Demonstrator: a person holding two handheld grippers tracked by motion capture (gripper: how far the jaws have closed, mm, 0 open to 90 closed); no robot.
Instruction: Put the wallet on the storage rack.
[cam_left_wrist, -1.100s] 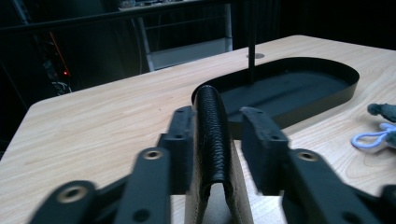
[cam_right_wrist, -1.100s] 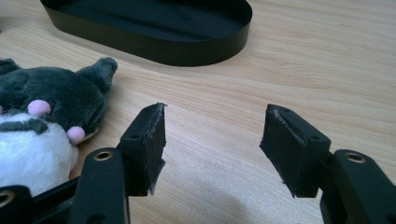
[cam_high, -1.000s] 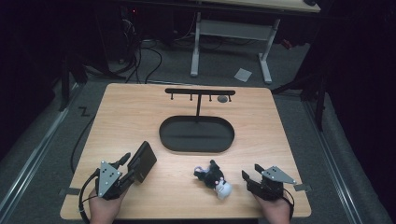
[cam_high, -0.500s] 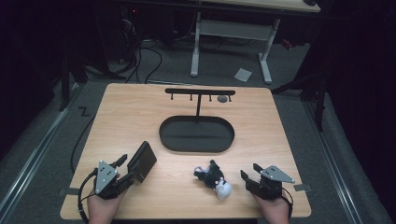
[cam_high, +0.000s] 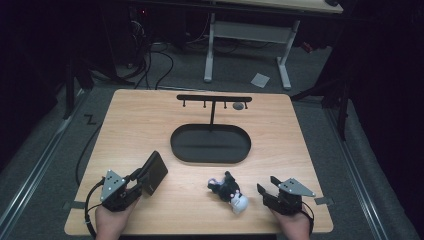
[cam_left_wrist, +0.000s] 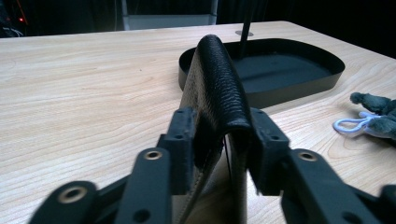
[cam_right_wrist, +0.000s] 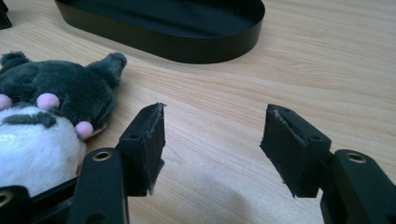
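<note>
A black leather wallet (cam_high: 153, 171) stands on edge at the table's front left, and in the left gripper view the wallet (cam_left_wrist: 215, 79) rises between the jaws. My left gripper (cam_high: 139, 183) (cam_left_wrist: 223, 140) has just been closing, and both pads now press on the wallet's folded end. At the front right my right gripper (cam_high: 265, 193) (cam_right_wrist: 215, 135) rests open with bare wood between its pads. A grey and white plush toy (cam_high: 229, 192) (cam_right_wrist: 51, 107) lies just left of it, untouched.
A black oval tray (cam_high: 210, 160) (cam_left_wrist: 280, 70) (cam_right_wrist: 187, 46) sits mid-table, with a black T-shaped hook stand (cam_high: 214, 98) rising behind it. A small round object (cam_high: 239, 106) lies by the stand. A white loop (cam_left_wrist: 348, 125) belongs to the toy.
The left gripper's jaws have drawn in onto the wallet. Both hands, the wallet and the toy keep their places.
</note>
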